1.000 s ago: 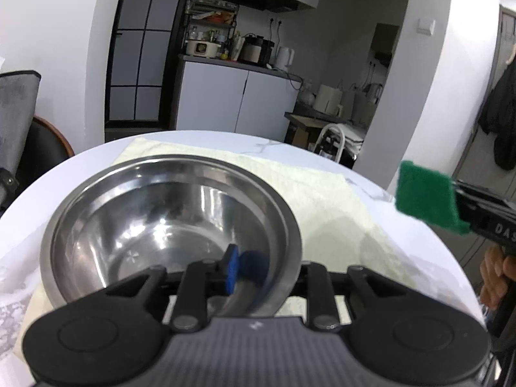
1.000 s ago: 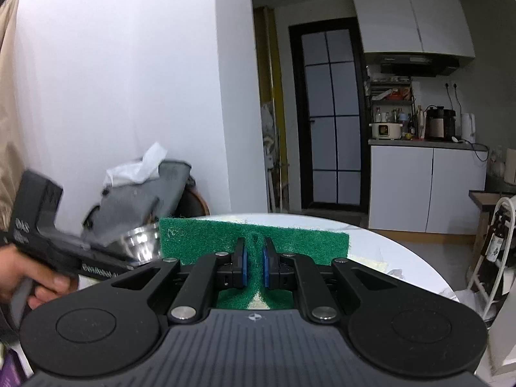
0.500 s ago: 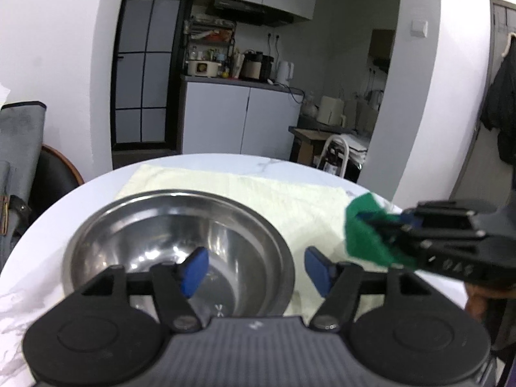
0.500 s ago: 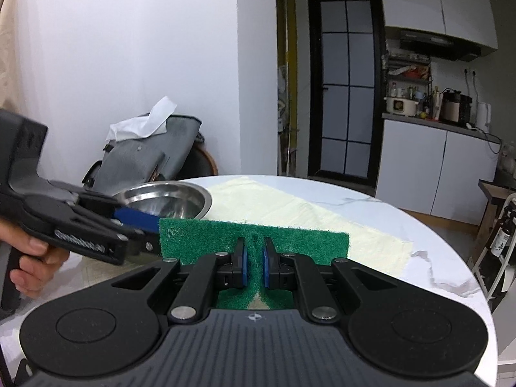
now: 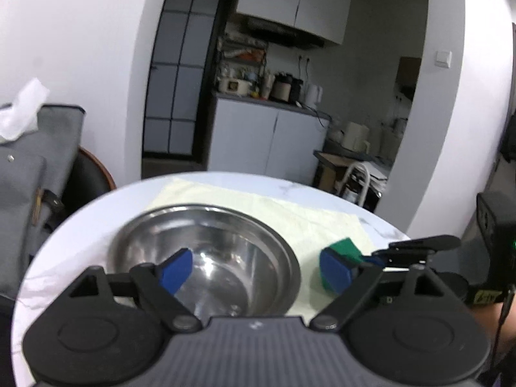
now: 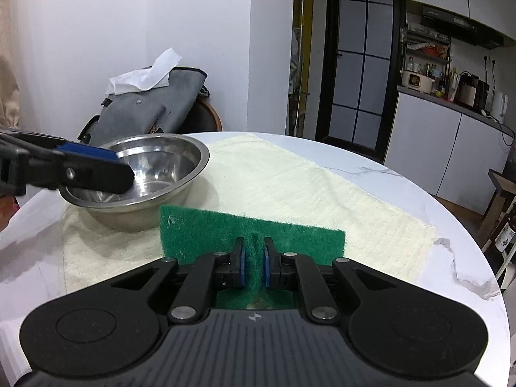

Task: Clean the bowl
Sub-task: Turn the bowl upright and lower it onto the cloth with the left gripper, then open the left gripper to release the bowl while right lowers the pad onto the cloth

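Observation:
A steel bowl (image 5: 206,251) stands upright on a pale yellow cloth (image 5: 290,216) on the round white table; it also shows in the right wrist view (image 6: 154,167). My left gripper (image 5: 256,271) is open, its jaws wide apart over the bowl's near rim, one blue pad inside the bowl. My right gripper (image 6: 253,261) is shut on a green scouring pad (image 6: 251,235), held low over the cloth to the right of the bowl. The pad's edge shows in the left wrist view (image 5: 346,246).
A grey bag (image 6: 151,103) with white tissue sits on a chair behind the table's left side. The marble table edge (image 6: 477,258) curves round at the right. Kitchen cabinets (image 5: 267,142) and a dark door stand in the background.
My left gripper let go of the bowl's rim and opened wide. My right gripper came down with the green pad, close beside the bowl.

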The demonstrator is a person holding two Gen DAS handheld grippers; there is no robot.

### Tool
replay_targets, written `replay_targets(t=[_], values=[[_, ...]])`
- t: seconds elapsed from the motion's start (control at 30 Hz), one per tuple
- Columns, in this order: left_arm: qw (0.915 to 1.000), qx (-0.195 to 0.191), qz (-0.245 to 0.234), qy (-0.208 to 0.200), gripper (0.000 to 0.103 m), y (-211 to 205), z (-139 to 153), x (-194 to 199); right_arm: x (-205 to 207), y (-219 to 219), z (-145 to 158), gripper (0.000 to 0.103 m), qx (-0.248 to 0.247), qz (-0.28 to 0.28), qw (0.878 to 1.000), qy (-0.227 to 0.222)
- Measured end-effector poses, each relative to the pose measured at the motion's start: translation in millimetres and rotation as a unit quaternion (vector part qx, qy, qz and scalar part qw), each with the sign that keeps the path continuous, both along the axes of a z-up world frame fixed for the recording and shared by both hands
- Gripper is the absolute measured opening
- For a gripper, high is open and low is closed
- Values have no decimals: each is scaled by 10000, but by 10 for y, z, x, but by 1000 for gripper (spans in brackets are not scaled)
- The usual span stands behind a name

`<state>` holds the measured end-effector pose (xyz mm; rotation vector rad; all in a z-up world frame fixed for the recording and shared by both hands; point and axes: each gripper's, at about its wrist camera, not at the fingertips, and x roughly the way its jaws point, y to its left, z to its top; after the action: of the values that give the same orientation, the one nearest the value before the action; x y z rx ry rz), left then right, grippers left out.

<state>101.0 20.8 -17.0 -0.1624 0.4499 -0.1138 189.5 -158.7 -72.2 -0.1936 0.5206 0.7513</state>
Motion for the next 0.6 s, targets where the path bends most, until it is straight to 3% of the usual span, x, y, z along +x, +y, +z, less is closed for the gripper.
replay_targets(t=[0.07, 0.17, 0.27, 0.43, 0.6], values=[[9999, -16, 101, -127, 95, 6, 23, -67, -20, -2, 10, 44, -26, -57, 10000, 30], [9996, 8, 184, -212, 100, 1, 25, -147, -60, -19, 17, 67, 103, -67, 9999, 3], [9993, 292, 133, -192, 102, -80, -9, -250, -122, -78, 30, 74, 210, -240, 9995, -67], [9977, 351, 391, -420, 103, -66, -37, -428, -238, -194, 56, 92, 400, -595, 9972, -190], [9933, -108, 1027, -517, 103, 130, -55, -708, -336, -300, 84, 97, 606, -880, 9939, -289]])
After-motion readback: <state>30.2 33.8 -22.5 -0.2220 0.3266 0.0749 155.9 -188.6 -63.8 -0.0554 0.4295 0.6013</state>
